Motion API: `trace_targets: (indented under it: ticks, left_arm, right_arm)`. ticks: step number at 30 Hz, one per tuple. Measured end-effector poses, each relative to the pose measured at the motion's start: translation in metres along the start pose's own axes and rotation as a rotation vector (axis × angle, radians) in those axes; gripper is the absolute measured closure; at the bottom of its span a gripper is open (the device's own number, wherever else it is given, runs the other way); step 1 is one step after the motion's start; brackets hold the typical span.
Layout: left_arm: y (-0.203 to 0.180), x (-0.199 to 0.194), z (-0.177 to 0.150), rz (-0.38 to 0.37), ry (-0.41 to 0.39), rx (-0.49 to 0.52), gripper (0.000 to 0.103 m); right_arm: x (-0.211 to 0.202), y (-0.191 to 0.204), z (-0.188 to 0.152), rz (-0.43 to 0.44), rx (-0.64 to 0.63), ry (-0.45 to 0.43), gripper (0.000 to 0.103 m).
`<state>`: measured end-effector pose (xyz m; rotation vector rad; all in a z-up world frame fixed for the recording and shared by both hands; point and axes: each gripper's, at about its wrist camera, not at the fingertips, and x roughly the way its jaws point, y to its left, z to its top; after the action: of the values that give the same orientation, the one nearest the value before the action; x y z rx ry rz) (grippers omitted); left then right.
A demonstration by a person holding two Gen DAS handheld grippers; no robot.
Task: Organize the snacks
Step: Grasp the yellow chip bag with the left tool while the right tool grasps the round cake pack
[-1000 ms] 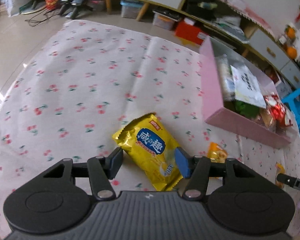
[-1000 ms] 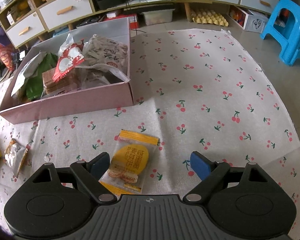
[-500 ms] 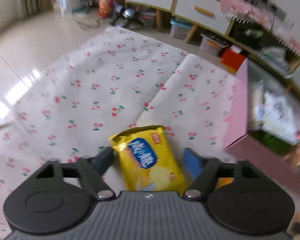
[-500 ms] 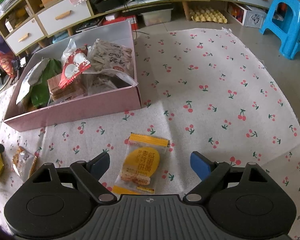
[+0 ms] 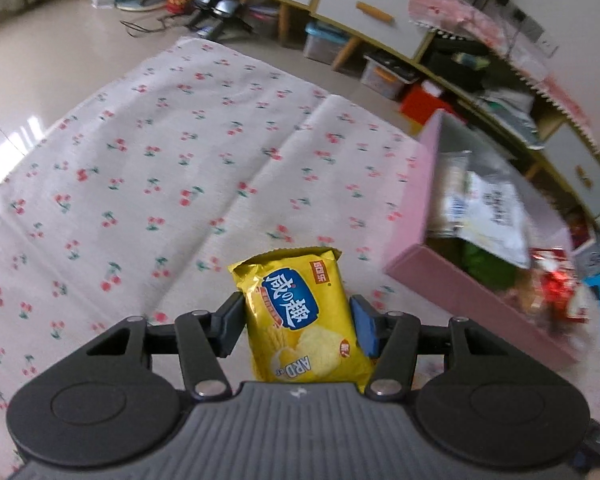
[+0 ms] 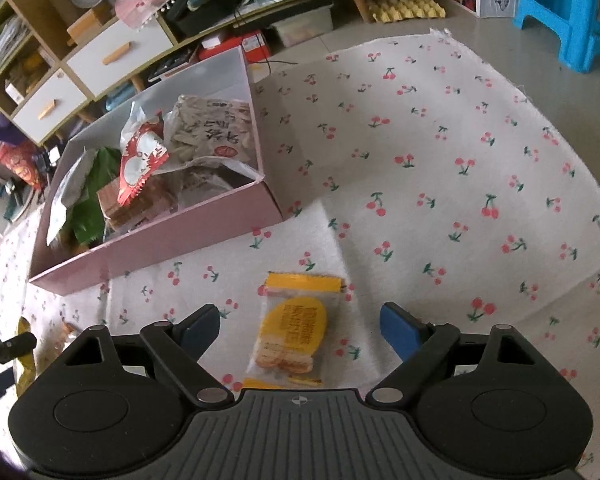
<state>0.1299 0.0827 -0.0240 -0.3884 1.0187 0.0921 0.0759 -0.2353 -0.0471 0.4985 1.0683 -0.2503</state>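
Note:
My left gripper [image 5: 298, 322] is shut on a yellow chip bag [image 5: 300, 316] and holds it above the cherry-print cloth [image 5: 160, 168], left of the pink box [image 5: 452, 292]. My right gripper [image 6: 300, 326] is open over a clear and yellow cracker packet [image 6: 294, 330] that lies on the cloth between its fingers. The pink box [image 6: 172, 240] stands up and left of that packet and holds several snack packs.
A small snack packet [image 6: 66, 330] lies on the cloth at the left, in front of the box. Shelves and drawers [image 6: 116, 52] line the back. A blue stool [image 6: 572, 12] stands at the far right. The cloth's edge [image 6: 540, 112] curves round on the right.
My left gripper has closed on the yellow chip bag and lifted it off the cloth. My right gripper has shifted so the cracker packet sits centred between its open fingers.

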Motion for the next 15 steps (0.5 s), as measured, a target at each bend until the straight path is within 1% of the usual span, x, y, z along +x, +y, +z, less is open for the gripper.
trace_targets:
  ticks: [2, 5, 6, 7, 8, 9, 10, 11, 13, 15]
  left_arm:
    - [-0.004, -0.004, -0.002, -0.028, -0.001, 0.01, 0.051]
    - [-0.01, -0.01, -0.005, -0.057, 0.002, 0.04, 0.051]
    - [-0.012, -0.012, -0.006, -0.068, 0.009, 0.05, 0.051]
    - [-0.012, -0.012, -0.007, -0.076, 0.013, 0.058, 0.051]
    - [-0.013, -0.013, -0.007, -0.082, 0.017, 0.065, 0.051]
    - [-0.013, -0.013, -0.008, -0.087, 0.022, 0.069, 0.051]
    - [-0.013, -0.013, -0.008, -0.094, 0.027, 0.07, 0.051]
    - [-0.012, -0.014, -0.008, -0.1, 0.03, 0.068, 0.051]
    - [-0.009, -0.016, -0.008, -0.118, 0.04, 0.057, 0.051]
    - [-0.009, -0.017, -0.008, -0.133, 0.047, 0.05, 0.051]
  right_arm:
    - [0.001, 0.008, -0.003, -0.001, -0.016, -0.006, 0.014]
    - [0.004, 0.022, -0.009, -0.032, -0.062, -0.027, 0.024]
    - [0.004, 0.026, -0.012, -0.055, -0.084, -0.038, 0.033]
    - [0.005, 0.031, -0.014, -0.08, -0.111, -0.049, 0.037]
    - [0.005, 0.035, -0.016, -0.097, -0.132, -0.059, 0.045]
    - [0.005, 0.037, -0.017, -0.105, -0.143, -0.064, 0.051]
    - [0.005, 0.038, -0.017, -0.11, -0.149, -0.068, 0.055]
    - [0.005, 0.039, -0.017, -0.114, -0.154, -0.07, 0.061]
    - [0.004, 0.038, -0.017, -0.111, -0.157, -0.07, 0.062]
    - [0.004, 0.036, -0.017, -0.107, -0.158, -0.072, 0.065]
